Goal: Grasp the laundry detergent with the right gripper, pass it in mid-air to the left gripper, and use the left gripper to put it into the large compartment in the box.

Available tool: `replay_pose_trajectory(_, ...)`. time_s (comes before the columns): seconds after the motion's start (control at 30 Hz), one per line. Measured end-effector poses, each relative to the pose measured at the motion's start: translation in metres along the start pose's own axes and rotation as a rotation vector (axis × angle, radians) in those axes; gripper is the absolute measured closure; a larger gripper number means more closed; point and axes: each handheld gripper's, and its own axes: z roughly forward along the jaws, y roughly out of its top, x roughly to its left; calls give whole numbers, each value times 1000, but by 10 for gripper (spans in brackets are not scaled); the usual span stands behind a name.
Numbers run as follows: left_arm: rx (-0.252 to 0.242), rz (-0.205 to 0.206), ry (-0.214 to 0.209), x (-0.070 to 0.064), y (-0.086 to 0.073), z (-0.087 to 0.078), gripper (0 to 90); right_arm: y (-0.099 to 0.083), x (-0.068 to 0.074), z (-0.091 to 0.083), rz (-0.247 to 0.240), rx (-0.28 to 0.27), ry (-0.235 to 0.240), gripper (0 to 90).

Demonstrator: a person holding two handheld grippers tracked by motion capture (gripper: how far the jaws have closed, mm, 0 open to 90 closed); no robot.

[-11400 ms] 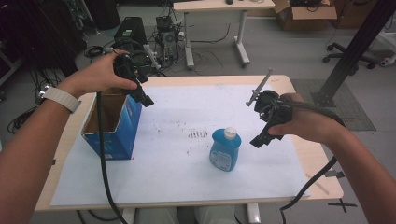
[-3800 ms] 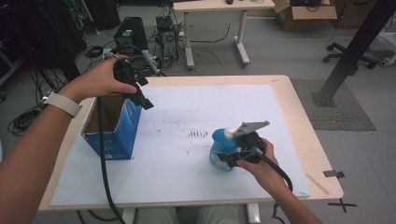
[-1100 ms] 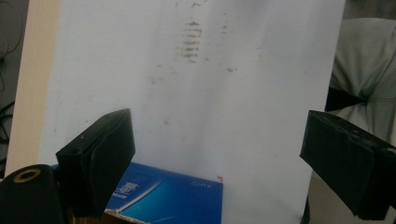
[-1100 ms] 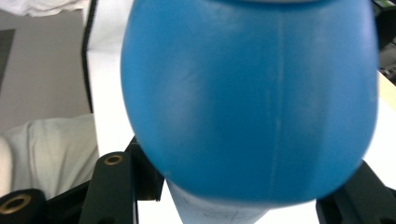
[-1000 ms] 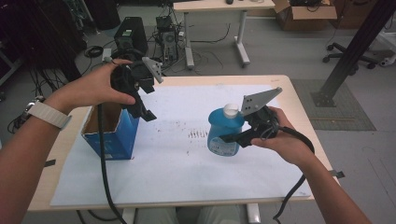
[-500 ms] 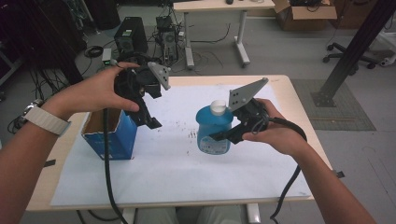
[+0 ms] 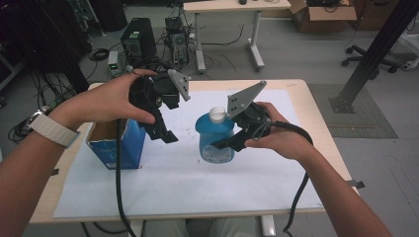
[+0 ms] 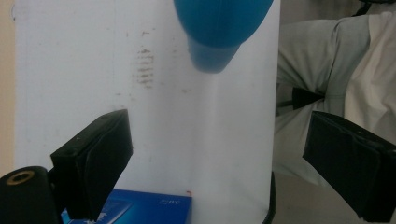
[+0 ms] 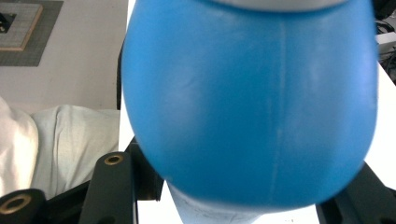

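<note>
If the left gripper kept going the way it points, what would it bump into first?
Probably the blue bottle straight ahead of the open left gripper; depth is unclear, so it might pass under it and meet the white sheet.

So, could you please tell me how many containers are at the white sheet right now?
2: a blue bottle held up over the sheet's middle in the right tool, and an open blue box standing at the sheet's left edge.

Wooden tabletop (image 7: 316, 123) covered by a large white sheet (image 7: 197, 182) bearing faint dark smudges near its centre. Grey floor (image 7: 316, 54) beyond. A second desk (image 7: 232, 6) with white legs stands behind; a computer tower (image 7: 138, 42) and tangled cables (image 7: 178, 34) lie on the floor beside it. Cardboard box (image 7: 321, 10) at upper right. Dark slanted post (image 7: 375, 49) on a base plate; office chair base (image 7: 365, 49) near it.
</note>
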Motion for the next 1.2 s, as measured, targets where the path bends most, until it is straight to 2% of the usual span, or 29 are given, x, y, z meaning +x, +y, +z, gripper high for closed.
replay_pose_trajectory(0.03, 2, 0, -11, -1, 2, 1, 82, 2, -1, 3, -3, 2, 6, 441)
replay_pose_trajectory(0.43, 5, -7, -32, -2, 14, 7, 73, 13, -3, 18, -28, 6, 36, 441)
replay_pose_trajectory(0.8, 14, 0, -36, 1, 23, 14, 73, 25, -2, 30, -37, 10, 76, 441)
replay_pose_trajectory(1.2, 20, -3, -24, 5, 26, 17, 73, 31, -5, 37, -45, 21, 87, 440)
